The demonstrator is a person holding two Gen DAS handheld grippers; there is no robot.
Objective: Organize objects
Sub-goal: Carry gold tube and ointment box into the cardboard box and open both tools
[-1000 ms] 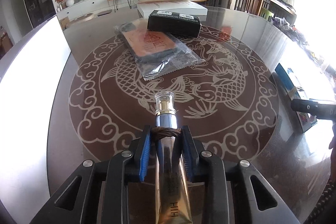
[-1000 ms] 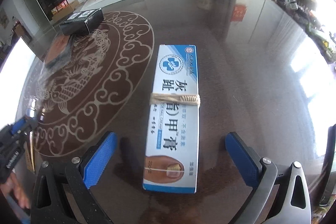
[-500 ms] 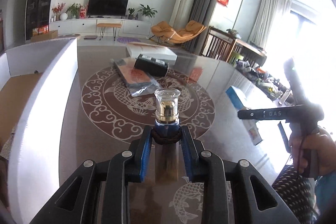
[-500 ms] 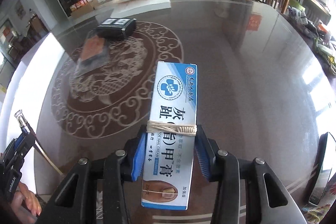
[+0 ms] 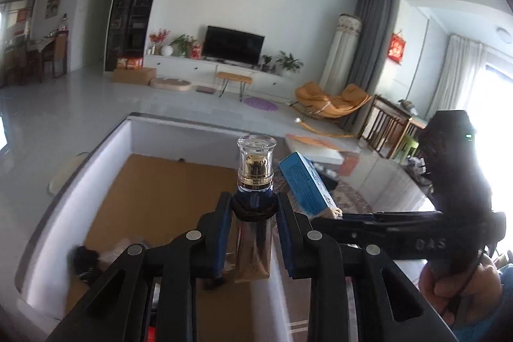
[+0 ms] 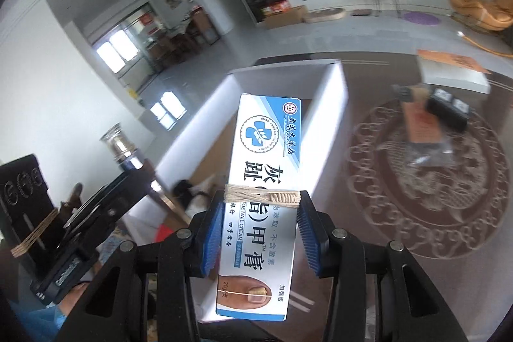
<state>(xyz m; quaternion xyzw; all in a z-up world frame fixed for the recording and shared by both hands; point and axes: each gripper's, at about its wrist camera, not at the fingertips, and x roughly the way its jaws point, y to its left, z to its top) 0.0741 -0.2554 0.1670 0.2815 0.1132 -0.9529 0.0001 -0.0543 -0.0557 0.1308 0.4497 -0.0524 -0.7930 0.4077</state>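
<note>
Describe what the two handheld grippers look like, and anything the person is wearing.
Both the left gripper and right gripper are black plastic frames with silver screw heads and ribbed blue finger pads. The right gripper's body carries raised "DAS" lettering and a small green light. A blue sleeve shows at the frame edge.

Dark round table with fish inlay; at two o'clock, black box on bagged packet.
</note>
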